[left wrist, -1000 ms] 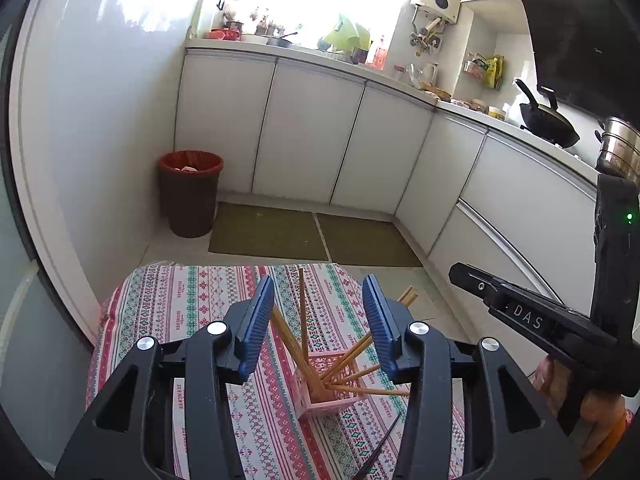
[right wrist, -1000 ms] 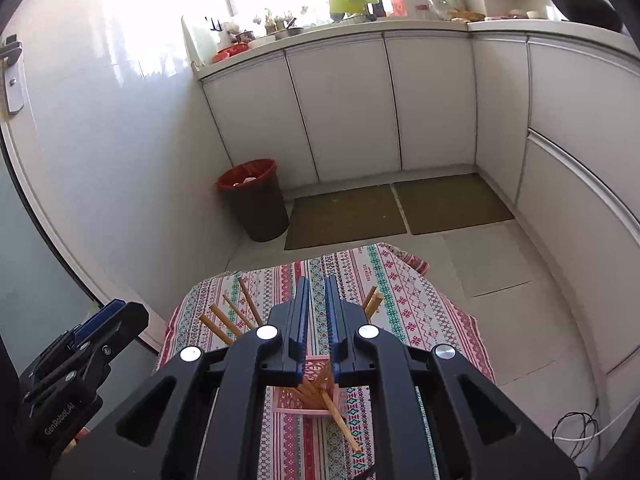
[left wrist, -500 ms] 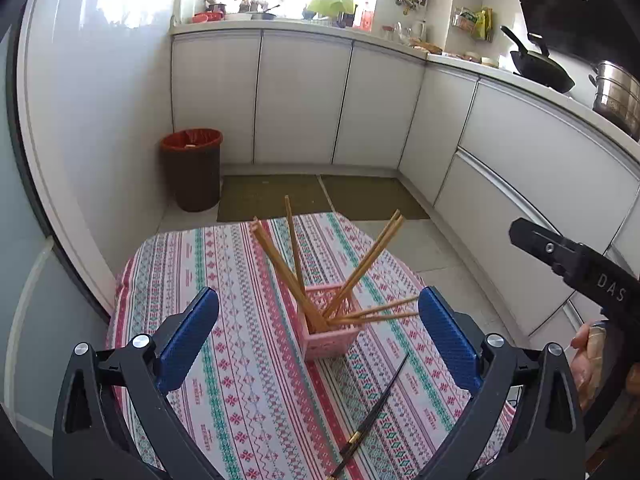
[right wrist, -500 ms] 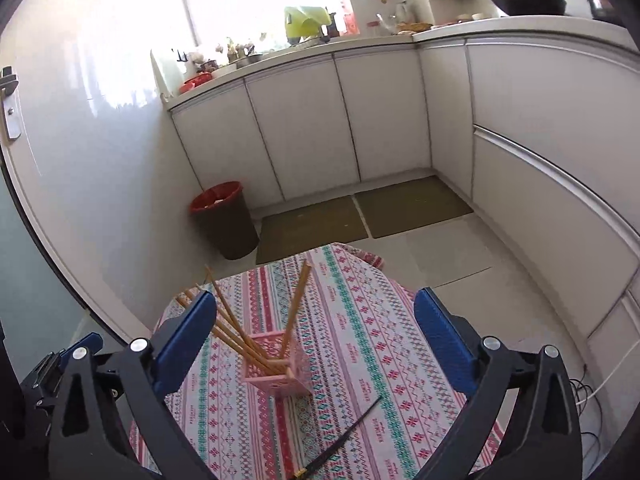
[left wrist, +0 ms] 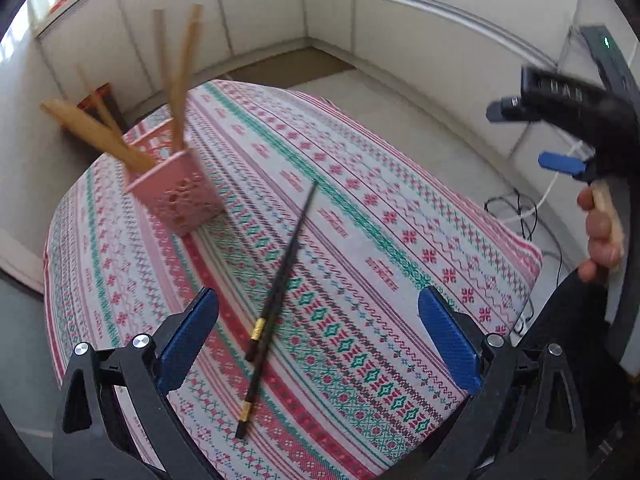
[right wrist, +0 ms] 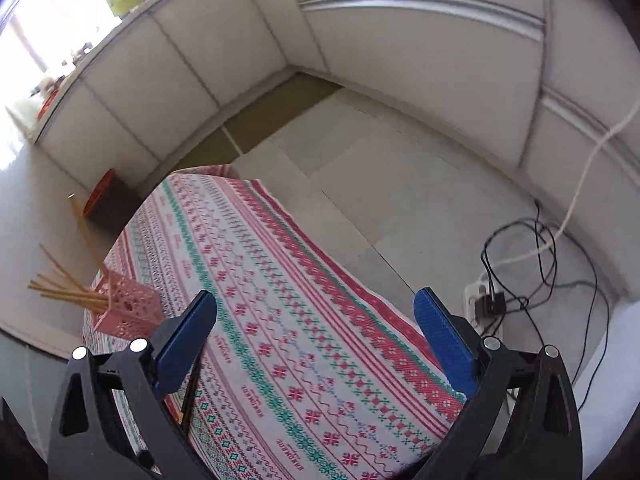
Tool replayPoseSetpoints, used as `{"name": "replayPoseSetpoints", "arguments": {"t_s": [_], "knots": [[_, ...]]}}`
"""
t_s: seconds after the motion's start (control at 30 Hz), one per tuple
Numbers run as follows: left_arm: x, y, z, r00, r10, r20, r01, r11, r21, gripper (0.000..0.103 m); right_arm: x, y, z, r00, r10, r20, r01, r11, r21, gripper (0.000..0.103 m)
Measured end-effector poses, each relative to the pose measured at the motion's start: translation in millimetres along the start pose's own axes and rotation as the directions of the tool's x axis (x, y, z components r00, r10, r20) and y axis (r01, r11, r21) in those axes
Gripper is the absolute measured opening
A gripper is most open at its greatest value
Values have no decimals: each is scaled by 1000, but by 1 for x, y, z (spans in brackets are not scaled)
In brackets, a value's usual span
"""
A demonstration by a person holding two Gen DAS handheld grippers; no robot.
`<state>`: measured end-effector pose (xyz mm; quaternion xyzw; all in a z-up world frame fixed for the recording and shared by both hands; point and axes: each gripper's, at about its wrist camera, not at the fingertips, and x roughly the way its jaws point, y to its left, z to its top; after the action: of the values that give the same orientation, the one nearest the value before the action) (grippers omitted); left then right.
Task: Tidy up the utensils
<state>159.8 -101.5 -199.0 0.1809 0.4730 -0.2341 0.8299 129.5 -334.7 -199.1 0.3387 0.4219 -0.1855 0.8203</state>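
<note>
Both our grippers, left gripper (left wrist: 318,338) and right gripper (right wrist: 316,338), are spread wide and empty; black chopsticks (left wrist: 276,304) lie flat near us, right of the pink holder (left wrist: 176,192); risk: thin sticks roll or split when pinched off the tablecloth (left wrist: 400,240).

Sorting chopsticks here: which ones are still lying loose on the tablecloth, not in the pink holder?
The black chopsticks with gold bands, lying flat between the open left gripper fingers. The wooden chopsticks stand in the pink holder.
</note>
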Motion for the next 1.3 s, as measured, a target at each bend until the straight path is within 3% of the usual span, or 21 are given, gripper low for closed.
{"name": "replayPoseSetpoints", "arguments": {"t_s": [0.07,0.13,0.23,0.37,0.47,0.5,0.53,0.6,0.77,0.87,0.9,1.13,1.3], "knots": [[18,-15,10,1000,10,-15,-9,998,55,96,-2,-16,9,998,53,14,-54,995,80,96],[43,-20,26,998,14,-54,-10,998,69,96,-2,-25,12,999,30,42,-34,995,94,96],[73,-18,51,993,58,-100,-50,995,85,96,8,-29,11,998,62,3,-61,990,123,96],[114,-2,87,976,36,-214,-26,998,54,95,15,-14,9,999,52,5,-52,997,52,96],[143,14,99,954,-27,-299,29,1000,2,80,16,0,6,1000,10,26,-9,1000,-27,96],[153,17,99,944,-35,-328,38,999,3,69,16,2,6,999,1,32,0,999,-41,96],[159,21,101,940,-51,-337,54,999,2,69,17,2,7,999,-4,34,6,999,-47,96],[160,24,104,941,-76,-331,83,997,6,63,20,0,9,1000,-15,25,16,999,-45,96],[158,31,107,931,-86,-356,105,994,34,36,32,-8,11,999,-10,-38,10,1000,9,96],[150,34,100,928,-79,-364,108,993,58,12,33,-4,10,999,-17,-42,16,1000,-15,96],[146,33,94,930,-67,-362,98,993,67,6,32,-2,8,999,-21,-37,20,999,-27,96],[116,32,50,964,-6,-265,27,997,74,3,32,9,3,999,-40,-32,37,995,-87,96],[62,43,14,987,-4,-163,9,1000,26,3,31,24,-4,999,-47,-21,43,986,-162,96]]}}
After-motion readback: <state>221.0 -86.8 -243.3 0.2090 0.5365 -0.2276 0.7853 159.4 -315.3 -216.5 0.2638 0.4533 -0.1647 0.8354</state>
